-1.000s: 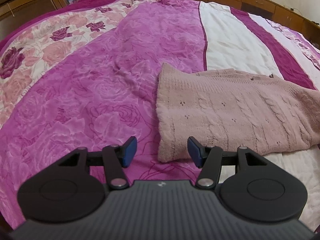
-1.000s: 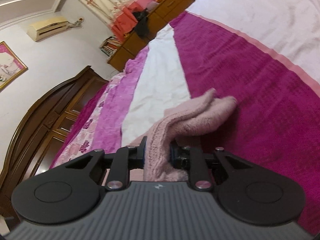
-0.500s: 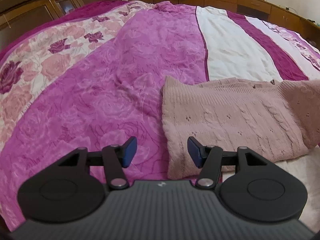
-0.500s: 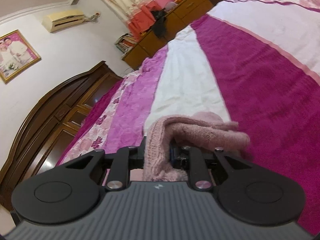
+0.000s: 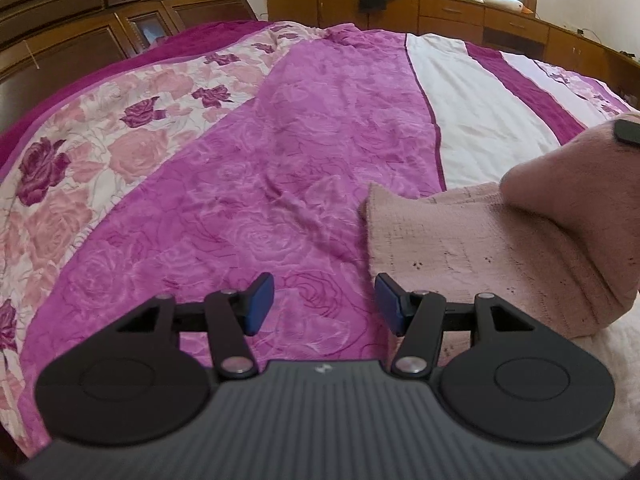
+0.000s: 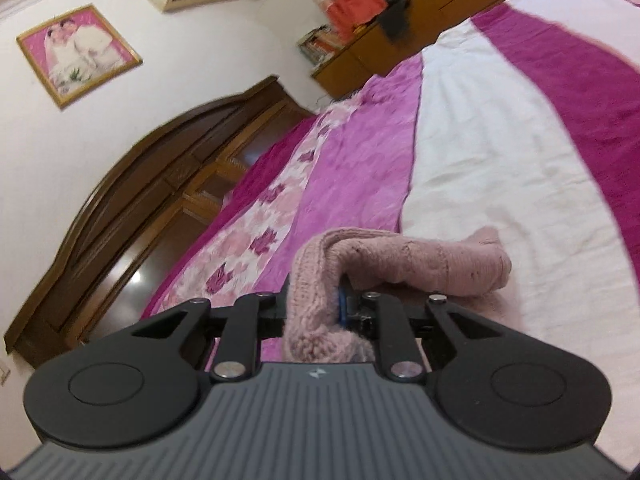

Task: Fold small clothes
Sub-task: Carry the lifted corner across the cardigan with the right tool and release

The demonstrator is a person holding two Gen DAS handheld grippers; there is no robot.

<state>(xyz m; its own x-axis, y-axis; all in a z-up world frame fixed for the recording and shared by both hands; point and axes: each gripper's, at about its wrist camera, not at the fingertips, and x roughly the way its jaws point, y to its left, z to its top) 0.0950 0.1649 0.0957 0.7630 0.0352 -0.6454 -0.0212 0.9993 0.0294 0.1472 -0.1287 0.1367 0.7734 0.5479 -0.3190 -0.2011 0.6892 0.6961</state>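
A pale pink knitted sweater [image 5: 472,248] lies on the bed at the right of the left wrist view, its right part lifted into a raised fold [image 5: 572,184]. My left gripper [image 5: 325,304] hovers open just above the sweater's near left corner, nothing between its blue pads. My right gripper [image 6: 314,304] is shut on a bunched edge of the sweater [image 6: 384,264], which drapes over and beyond its fingers above the bed. A dark bit of the right gripper [image 5: 627,131] shows at the right edge of the left wrist view, atop the raised fold.
The bed carries a magenta, white and rose-patterned cover [image 5: 248,184]. A dark wooden headboard [image 5: 100,28] stands at the far left. Low wooden cabinets [image 5: 440,12] with clothes and a plush toy line the far wall under a window.
My right gripper has risen and swung leftward with the sweater edge, lifting the right part into a fold over the rest. My left gripper has drawn back and up a little.
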